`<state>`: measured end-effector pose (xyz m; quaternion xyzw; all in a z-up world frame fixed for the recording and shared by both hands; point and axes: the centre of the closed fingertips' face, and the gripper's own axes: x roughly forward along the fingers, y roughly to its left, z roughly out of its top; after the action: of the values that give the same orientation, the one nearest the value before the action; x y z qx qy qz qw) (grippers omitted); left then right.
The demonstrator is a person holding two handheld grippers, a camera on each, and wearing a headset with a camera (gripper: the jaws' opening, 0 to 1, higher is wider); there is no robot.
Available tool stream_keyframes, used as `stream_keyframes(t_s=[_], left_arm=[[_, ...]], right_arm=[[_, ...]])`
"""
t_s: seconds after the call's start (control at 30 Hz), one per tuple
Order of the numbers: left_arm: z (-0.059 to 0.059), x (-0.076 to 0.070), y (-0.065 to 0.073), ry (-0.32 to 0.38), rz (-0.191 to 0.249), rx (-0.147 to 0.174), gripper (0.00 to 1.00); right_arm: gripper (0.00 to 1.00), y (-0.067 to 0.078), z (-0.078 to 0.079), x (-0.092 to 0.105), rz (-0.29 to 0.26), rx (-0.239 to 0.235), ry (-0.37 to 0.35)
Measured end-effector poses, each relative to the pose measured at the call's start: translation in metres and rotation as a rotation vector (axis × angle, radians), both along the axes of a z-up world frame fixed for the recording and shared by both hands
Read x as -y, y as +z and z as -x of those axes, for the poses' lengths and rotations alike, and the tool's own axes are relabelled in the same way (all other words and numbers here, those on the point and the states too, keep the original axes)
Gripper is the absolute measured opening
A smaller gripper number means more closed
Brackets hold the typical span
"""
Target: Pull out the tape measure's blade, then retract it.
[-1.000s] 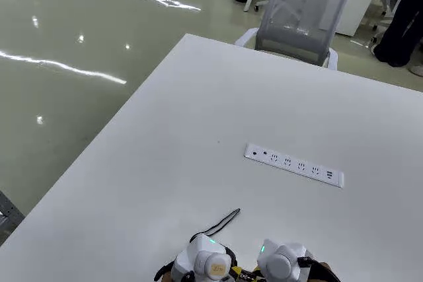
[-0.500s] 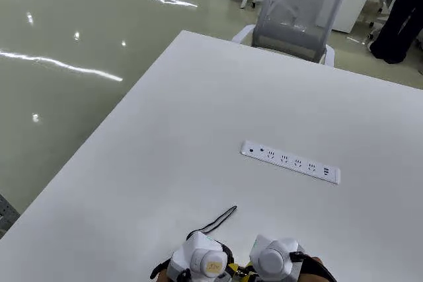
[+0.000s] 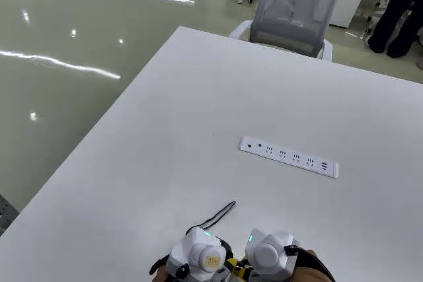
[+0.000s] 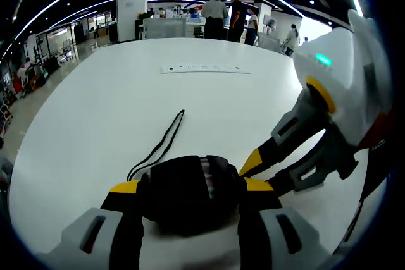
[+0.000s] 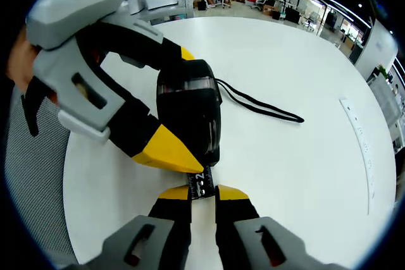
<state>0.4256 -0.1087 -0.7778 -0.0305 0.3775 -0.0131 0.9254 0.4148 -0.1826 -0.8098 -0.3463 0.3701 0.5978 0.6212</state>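
My left gripper (image 4: 190,187) is clamped around the black tape measure (image 4: 188,178), one yellow-tipped jaw on each side of its case. The case rests on the white tabletop (image 3: 198,130), close to its near edge.

My right gripper (image 5: 202,193) meets the case from the other side. Its jaws are pressed together on the short piece of blade (image 5: 201,183) that sticks out of the case mouth. The blade is black with pale markings, and only a small length of it shows between the case and my jaw tips. The two grippers sit just beside each other, nearly touching.

A thin black wrist strap (image 3: 221,214) runs from the case in a loose loop across the tabletop, away from the near edge. Farther on, towards the middle of the tabletop and well apart from the tape measure, a white power strip (image 3: 288,157) lies flat. Bare surface lies between it and the strap.

Beyond the far edge stands a grey mesh-backed office chair (image 3: 294,8) on a glossy floor.
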Motion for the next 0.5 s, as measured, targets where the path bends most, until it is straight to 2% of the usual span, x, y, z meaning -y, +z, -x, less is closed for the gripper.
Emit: stream_keyframes(t_s=[0.5], left_arm=[[0.0006,0.0000,0.0016,-0.001,-0.003,0.004,0.57]], right_arm=[[0.11,0.0022,0.0011,-0.0047,-0.023,-0.012,-0.006]])
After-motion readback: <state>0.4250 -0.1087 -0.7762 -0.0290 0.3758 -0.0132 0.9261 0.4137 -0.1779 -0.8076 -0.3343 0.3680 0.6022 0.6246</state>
